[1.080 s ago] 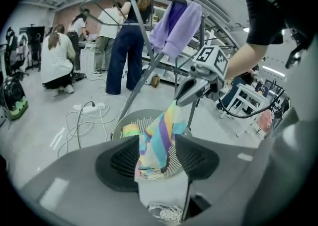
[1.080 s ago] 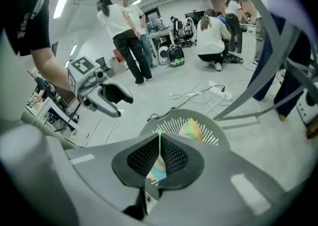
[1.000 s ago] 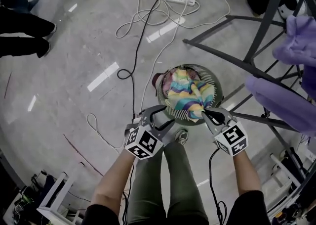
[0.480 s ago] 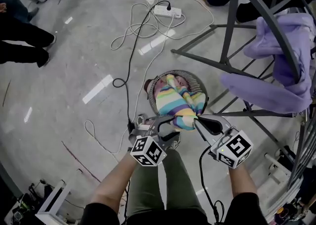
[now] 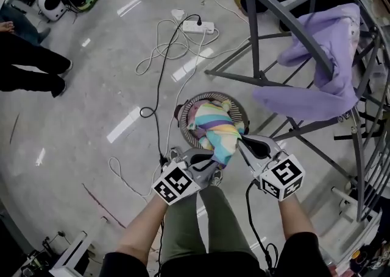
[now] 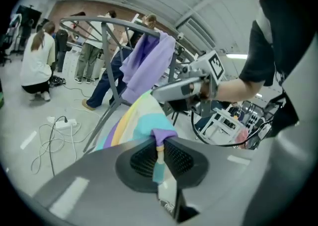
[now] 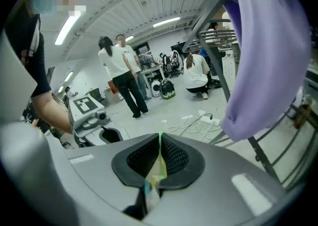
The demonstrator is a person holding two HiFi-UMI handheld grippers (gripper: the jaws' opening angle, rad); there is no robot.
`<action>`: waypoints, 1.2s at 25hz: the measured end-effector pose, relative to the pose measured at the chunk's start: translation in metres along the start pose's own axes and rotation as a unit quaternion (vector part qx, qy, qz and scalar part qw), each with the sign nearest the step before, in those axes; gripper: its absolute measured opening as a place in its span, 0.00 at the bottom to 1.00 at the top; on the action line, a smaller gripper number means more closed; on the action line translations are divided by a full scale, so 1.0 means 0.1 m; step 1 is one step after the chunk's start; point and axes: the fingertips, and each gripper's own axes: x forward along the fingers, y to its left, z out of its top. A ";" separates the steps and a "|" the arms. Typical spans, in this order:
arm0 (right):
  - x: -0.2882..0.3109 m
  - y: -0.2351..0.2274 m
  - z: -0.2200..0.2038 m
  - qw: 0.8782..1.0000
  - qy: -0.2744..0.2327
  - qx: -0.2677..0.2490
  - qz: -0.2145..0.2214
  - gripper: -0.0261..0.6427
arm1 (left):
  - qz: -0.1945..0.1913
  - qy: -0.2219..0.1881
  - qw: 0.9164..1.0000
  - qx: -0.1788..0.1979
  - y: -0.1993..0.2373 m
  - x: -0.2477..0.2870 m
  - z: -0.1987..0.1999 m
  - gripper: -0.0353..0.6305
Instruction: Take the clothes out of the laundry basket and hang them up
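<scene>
A striped pastel garment (image 5: 217, 133) hangs lifted above the round laundry basket (image 5: 210, 95) on the floor. My left gripper (image 5: 210, 159) has just been closing and is now shut on a fold of it; in the left gripper view the cloth (image 6: 141, 120) is pinched between the pads of that gripper (image 6: 160, 146). My right gripper (image 5: 240, 139) is shut on the garment's other side, and a thin edge of fabric (image 7: 158, 168) shows in its closed jaws (image 7: 159, 154). More clothes lie in the basket under the garment.
A dark metal drying rack (image 5: 277, 11) stands to the right with a purple garment (image 5: 317, 69) draped over it. A power strip (image 5: 195, 26) and loose cables (image 5: 161, 56) lie on the floor behind the basket. A person's legs (image 5: 30, 69) are at the left.
Both grippers have risen and lifted the striped garment out of the basket. The left gripper's jaws, open at the cloth before, are now closed on it.
</scene>
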 end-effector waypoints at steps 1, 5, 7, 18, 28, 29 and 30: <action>-0.02 -0.03 -0.05 1.000 0.007 0.000 -0.013 0.06 | 0.001 -0.005 1.000 -0.006 -0.02 -0.02 0.08 0.09; -0.21 -0.10 -0.16 0.998 0.000 0.046 -0.034 0.09 | 0.010 -0.012 1.000 -0.022 -0.12 -0.06 0.36 0.09; -0.32 -0.14 -0.14 0.996 -0.015 0.074 -0.044 0.11 | 0.026 0.004 0.999 -0.019 -0.13 -0.08 0.44 0.09; -0.71 0.53 0.01 0.995 -0.056 0.076 -0.027 0.21 | 0.087 0.022 0.992 -0.088 -0.25 -0.27 1.11 0.09; -1.08 0.66 0.41 0.990 -0.101 0.046 -0.085 0.26 | 0.084 0.007 0.995 -0.056 -0.74 -0.40 1.90 0.09; -1.12 0.67 0.46 0.989 -0.107 0.043 -0.090 0.26 | 0.085 0.009 0.995 -0.049 -0.79 -0.42 1.96 0.09; -1.16 0.67 0.50 0.988 -0.112 0.040 -0.096 0.26 | 0.084 0.012 0.995 -0.042 -0.84 -0.43 2.02 0.09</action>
